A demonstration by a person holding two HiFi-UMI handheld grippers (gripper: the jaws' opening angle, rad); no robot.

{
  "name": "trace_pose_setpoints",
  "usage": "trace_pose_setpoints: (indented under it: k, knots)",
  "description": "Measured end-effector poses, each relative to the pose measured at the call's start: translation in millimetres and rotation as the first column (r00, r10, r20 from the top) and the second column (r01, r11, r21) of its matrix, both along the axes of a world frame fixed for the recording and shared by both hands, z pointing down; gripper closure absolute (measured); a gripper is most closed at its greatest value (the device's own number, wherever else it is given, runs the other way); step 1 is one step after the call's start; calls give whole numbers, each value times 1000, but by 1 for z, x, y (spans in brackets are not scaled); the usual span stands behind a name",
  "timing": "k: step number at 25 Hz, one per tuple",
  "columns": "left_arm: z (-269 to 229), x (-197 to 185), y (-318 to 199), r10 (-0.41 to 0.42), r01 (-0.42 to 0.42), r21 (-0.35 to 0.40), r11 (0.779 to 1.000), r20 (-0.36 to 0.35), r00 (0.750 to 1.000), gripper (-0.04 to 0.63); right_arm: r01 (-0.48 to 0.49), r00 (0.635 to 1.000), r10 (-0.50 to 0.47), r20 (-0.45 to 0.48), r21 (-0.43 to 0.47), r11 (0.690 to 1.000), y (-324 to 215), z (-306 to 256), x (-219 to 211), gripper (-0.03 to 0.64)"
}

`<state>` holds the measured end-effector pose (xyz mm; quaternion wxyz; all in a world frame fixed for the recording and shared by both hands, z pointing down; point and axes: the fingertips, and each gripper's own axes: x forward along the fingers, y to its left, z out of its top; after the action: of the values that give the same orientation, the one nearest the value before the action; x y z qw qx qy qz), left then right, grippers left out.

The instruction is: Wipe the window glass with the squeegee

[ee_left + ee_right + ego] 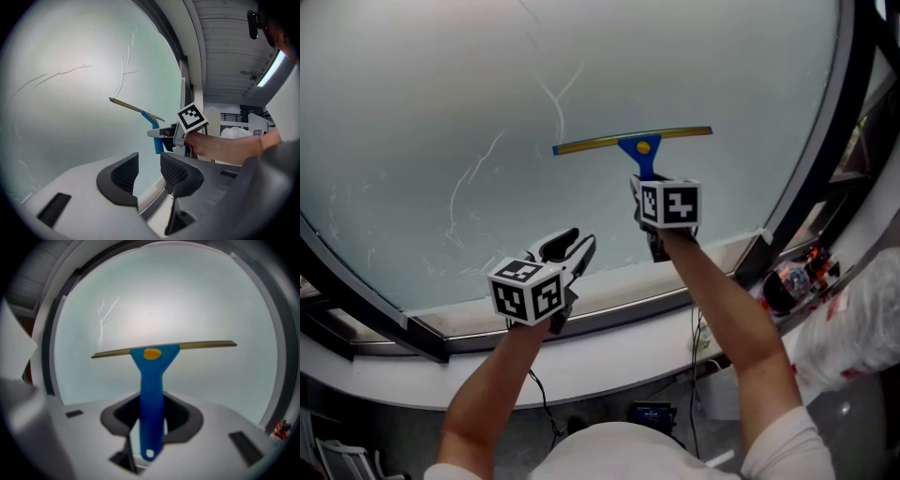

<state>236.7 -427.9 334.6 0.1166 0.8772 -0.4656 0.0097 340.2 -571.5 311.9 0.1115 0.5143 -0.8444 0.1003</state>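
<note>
Squeegee (639, 142) at mid-pane, rt. of centre: blue handle pointing down, brass-coloured blade (628, 141) running near level across the window glass (469, 84), its left end slightly lower in the head view. My right gripper (649, 183) is clamped on the handle's lower part. The right gripper view shows the handle (151, 394) upright between the two dark jaws, with an orange spot (151, 353) where handle meets blade. My left gripper (574, 246) sits lower and to the left, near the dark bottom frame (422, 330) and well apart from the squeegee. Its jaws stand apart w/ nothing between them — only glass and a strip of white sill (609, 352) show through the gap. Thin pale streaks (558, 103) curve down the pane above and left of the blade. Bottom rt., beyond the frame, lies a white plastic bag (853, 319).
</note>
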Motion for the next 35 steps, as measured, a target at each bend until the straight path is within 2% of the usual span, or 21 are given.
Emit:
trace_pose_setpoints:
  k: [16, 35]
  knots:
    - [36, 2, 1, -7, 7, -62, 998, -9, 1000, 430, 2, 1000, -4, -22, -79, 997, 2, 59, 2, 468]
    - [60, 2, -1, -14, 12, -103, 995, -18, 1000, 430, 3, 998, -11, -61, -135, 991, 1, 101, 2, 468]
